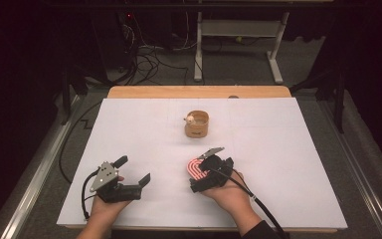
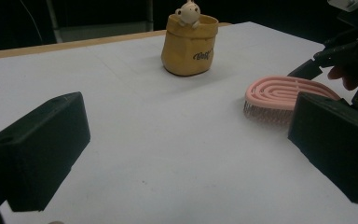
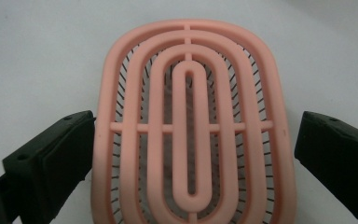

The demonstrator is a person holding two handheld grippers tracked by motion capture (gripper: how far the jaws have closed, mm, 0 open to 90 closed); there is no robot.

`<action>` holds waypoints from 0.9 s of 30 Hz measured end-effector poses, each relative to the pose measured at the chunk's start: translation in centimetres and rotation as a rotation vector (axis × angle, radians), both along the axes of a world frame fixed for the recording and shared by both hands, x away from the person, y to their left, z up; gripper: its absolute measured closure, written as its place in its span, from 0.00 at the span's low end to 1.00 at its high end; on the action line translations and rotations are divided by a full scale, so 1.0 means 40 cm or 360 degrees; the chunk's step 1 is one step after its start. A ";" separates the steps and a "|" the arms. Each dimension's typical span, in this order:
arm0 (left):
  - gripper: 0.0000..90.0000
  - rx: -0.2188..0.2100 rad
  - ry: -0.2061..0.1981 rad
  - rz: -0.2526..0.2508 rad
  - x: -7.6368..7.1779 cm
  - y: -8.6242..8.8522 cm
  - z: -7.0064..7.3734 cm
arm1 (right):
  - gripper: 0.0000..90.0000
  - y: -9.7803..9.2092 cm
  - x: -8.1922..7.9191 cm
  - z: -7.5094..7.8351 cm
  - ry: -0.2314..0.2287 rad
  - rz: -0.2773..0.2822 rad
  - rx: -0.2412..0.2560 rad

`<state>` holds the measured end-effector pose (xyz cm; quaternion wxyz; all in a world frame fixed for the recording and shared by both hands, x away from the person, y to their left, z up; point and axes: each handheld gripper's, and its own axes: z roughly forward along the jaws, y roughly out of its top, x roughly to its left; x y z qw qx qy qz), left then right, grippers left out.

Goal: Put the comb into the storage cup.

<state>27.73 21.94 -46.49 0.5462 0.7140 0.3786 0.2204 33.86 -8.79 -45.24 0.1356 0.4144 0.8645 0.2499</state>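
Observation:
A pink oval brush [image 1: 194, 168] with concentric ribs lies bristles down on the white table cover [image 1: 278, 149]. My right gripper [image 1: 199, 172] is lowered over it and open. In the right gripper view [image 3: 191, 154] its two jaws stand on either side of the brush [image 3: 186, 135]: the left jaw is at the rim and the right jaw a small gap away. My left gripper [image 1: 133, 169] sits near the front left, open with nothing between its jaws [image 2: 186, 144]. In the left gripper view the brush [image 2: 284, 93] lies off to the right.
A tan bag-shaped pot [image 1: 197, 125] with a small bear figure on its rim stands upright mid-table, beyond the brush; it also appears in the left gripper view [image 2: 189, 46]. The wooden table edge [image 1: 199, 91] runs along the back. Cables trail from both grippers toward the front.

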 end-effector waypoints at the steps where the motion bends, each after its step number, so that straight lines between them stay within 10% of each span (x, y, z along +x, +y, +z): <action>1: 0.00 0.0001 0.0003 -0.0001 0.001 0.000 -0.001 | 0.00 0.000 0.001 -0.001 0.0000 0.0001 -0.0009; 27: 0.00 -0.0011 -0.0016 0.0009 -0.002 0.003 0.004 | 0.17 -0.019 -0.006 -0.001 -0.0015 -0.0017 0.0038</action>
